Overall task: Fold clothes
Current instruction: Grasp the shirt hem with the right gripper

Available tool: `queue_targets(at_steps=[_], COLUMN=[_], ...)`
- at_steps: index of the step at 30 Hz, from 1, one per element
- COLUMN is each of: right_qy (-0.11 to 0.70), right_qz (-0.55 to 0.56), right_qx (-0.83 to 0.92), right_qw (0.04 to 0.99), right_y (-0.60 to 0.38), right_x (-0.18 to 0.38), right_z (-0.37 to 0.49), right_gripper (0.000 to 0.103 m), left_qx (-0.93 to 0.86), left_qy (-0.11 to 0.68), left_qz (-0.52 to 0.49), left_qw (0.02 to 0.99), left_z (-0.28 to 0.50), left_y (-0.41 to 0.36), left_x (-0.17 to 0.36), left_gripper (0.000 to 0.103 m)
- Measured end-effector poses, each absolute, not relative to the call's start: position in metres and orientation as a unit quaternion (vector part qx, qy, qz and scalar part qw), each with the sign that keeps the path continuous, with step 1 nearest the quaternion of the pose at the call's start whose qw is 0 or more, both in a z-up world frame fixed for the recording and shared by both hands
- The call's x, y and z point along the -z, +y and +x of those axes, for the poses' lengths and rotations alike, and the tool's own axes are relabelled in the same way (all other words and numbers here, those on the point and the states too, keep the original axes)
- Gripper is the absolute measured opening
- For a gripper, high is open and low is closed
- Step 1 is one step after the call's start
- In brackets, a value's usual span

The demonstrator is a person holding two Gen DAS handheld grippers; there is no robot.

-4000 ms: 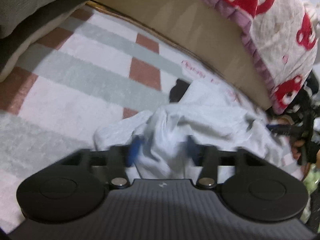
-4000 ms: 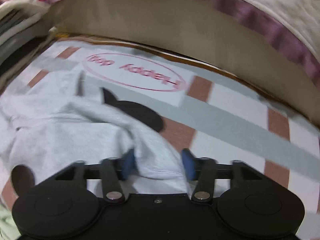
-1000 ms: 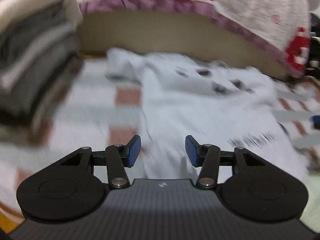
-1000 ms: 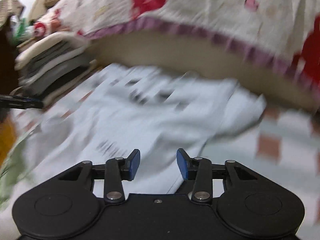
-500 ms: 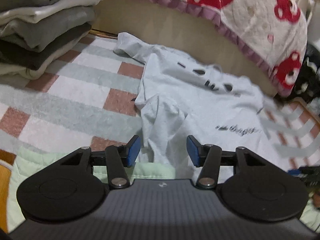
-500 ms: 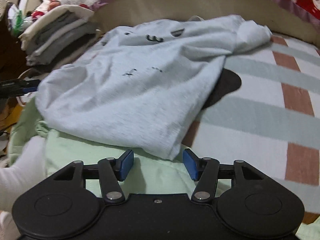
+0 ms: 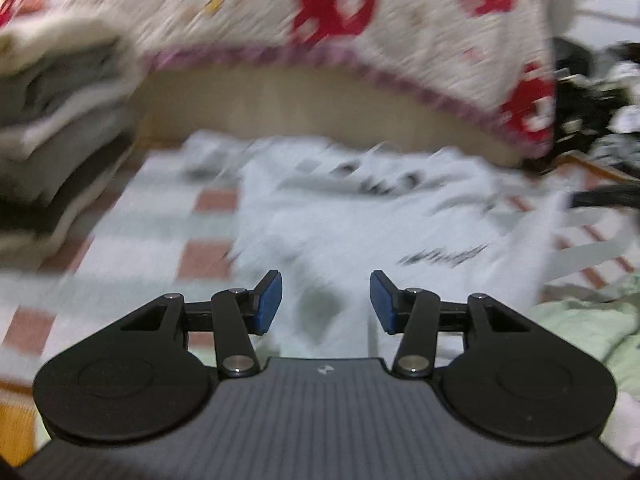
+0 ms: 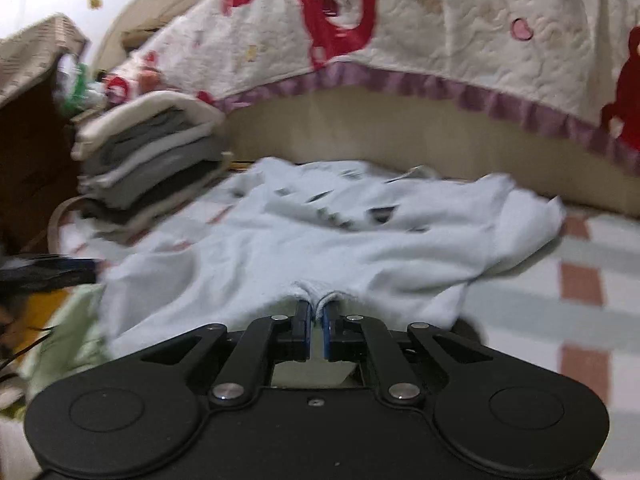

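Observation:
A pale blue T-shirt (image 7: 360, 216) with dark print lies spread on a checked mat (image 7: 152, 232), its near hem toward me. My left gripper (image 7: 325, 302) hovers over the near left part of the shirt. Its blue pads (image 7: 268, 300) stand apart and are closing, with cloth under the gap but not pinched. In the right wrist view my right gripper (image 8: 318, 312) is closing on the T-shirt (image 8: 320, 248) and a small fold of hem bunches between the pads. The left wrist view is blurred by motion.
A stack of folded grey and cream clothes (image 8: 152, 160) stands at the left, beside the bed's side. A white quilt with red bears (image 8: 440, 20) hangs over the bed behind the shirt. Light green cloth (image 7: 580, 332) lies under the shirt's near edge.
The right gripper's jaws, apart at the hem half a second ago, have shut on a fold of it. The left gripper has swung sideways over the shirt, and its view is now blurred.

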State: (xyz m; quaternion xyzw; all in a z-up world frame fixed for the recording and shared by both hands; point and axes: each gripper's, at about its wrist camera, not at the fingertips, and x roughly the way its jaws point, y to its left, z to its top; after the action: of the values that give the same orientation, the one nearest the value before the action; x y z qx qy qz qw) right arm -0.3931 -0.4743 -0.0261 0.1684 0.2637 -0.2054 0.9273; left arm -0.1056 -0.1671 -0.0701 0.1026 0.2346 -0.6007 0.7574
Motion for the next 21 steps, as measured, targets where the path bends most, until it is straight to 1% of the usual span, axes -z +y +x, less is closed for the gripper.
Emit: queue_targets(at_steps=[2, 8, 10, 14, 15, 16, 17, 18, 19, 21], right_qy=[0.273, 0.309, 0.321, 0.346, 0.351, 0.356, 0.359, 0.356, 0.349, 0.328], right_qz=[0.184, 0.209, 0.209, 0.236, 0.242, 0.249, 0.254, 0.258, 0.258, 0.254], right_qx=[0.225, 0.266, 0.280, 0.293, 0.290, 0.287, 0.284, 0.280, 0.273, 0.246], right_qw=[0.917, 0.889, 0.880, 0.860, 0.857, 0.854, 0.852, 0.854, 0.858, 0.876], right_y=[-0.492, -0.531, -0.543, -0.573, -0.579, -0.584, -0.589, -0.590, -0.588, -0.578], right_x=[0.028, 0.060, 0.071, 0.093, 0.097, 0.102, 0.106, 0.107, 0.105, 0.098], right_z=[-0.384, -0.355, -0.345, -0.328, -0.325, -0.322, -0.319, -0.320, -0.324, -0.336], right_gripper=[0.007, 0.007, 0.007, 0.007, 0.008, 0.009, 0.015, 0.020, 0.025, 0.049], left_qx=[0.620, 0.621, 0.618, 0.595, 0.580, 0.563, 0.553, 0.548, 0.542, 0.524], left_qy=[0.232, 0.258, 0.259, 0.246, 0.238, 0.231, 0.233, 0.247, 0.261, 0.280], left_qz=[0.105, 0.171, 0.195, 0.291, 0.305, 0.309, 0.305, 0.297, 0.288, 0.272], left_qw=[0.742, 0.720, 0.716, 0.707, 0.717, 0.731, 0.740, 0.742, 0.745, 0.757], left_z=[-0.114, -0.127, -0.129, -0.138, -0.139, -0.139, -0.136, -0.129, -0.122, -0.108], left_y=[-0.169, -0.187, -0.198, -0.237, -0.249, -0.261, -0.271, -0.281, -0.290, -0.304], left_x=[0.069, 0.084, 0.089, 0.101, 0.104, 0.107, 0.109, 0.111, 0.114, 0.116], left_gripper=[0.048, 0.050, 0.056, 0.055, 0.044, 0.036, 0.035, 0.024, 0.010, 0.009])
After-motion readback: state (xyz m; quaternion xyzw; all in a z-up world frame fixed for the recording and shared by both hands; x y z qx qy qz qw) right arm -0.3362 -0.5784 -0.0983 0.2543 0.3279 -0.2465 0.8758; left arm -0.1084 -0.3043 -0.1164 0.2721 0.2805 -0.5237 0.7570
